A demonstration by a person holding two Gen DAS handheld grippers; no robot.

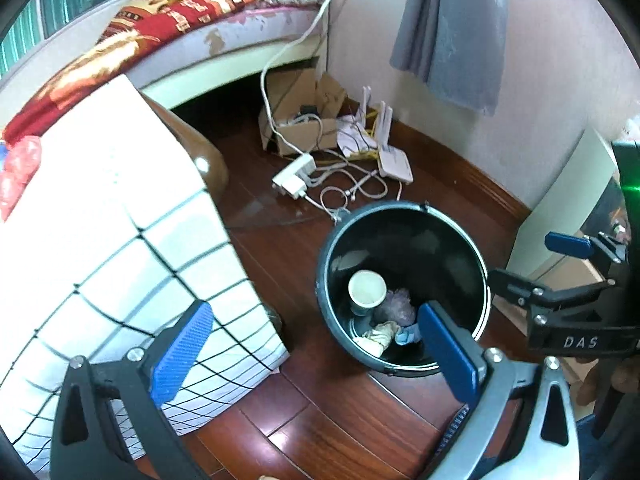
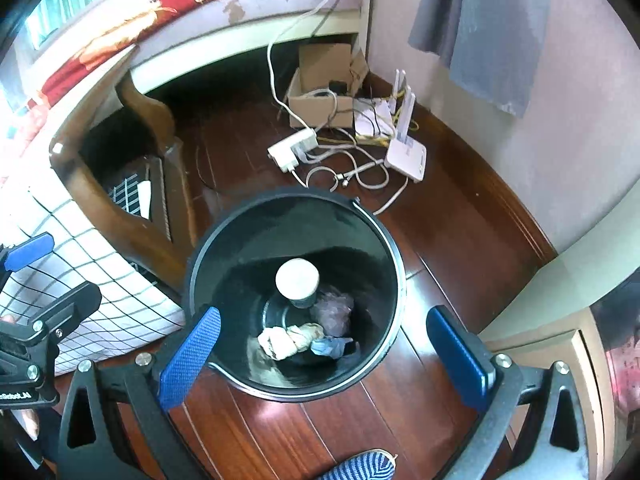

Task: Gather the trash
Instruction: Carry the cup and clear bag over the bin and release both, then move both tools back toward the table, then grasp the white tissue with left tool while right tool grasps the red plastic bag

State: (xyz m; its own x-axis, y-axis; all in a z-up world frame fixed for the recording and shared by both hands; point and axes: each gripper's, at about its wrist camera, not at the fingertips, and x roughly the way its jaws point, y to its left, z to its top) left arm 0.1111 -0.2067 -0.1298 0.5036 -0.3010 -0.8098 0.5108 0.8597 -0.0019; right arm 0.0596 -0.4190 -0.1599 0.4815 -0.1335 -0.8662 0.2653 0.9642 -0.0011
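Two tools, left tool (image 1: 316,350) and right tool (image 2: 324,354), both spread wide, pinching nothing. Just ahead and below: black bin (image 2: 392,264) holding paper cup (image 2: 297,279), crumpled tissue (image 2: 290,340), blue scrap (image 2: 330,346).

Both wrist views look steeply down and forward along their fingers, the right nearer above the bin (image 2: 294,292), sharing bin (image 1: 402,292), floor cables (image 2: 344,168) and bed (image 1: 168,20).

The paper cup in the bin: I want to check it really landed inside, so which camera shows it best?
The right wrist view: it looks almost straight down into the bin, with the paper cup unobstructed near the middle. The left wrist view shows the cup too, but smaller and off-centre, with the left gripper finger covering part of the bin.
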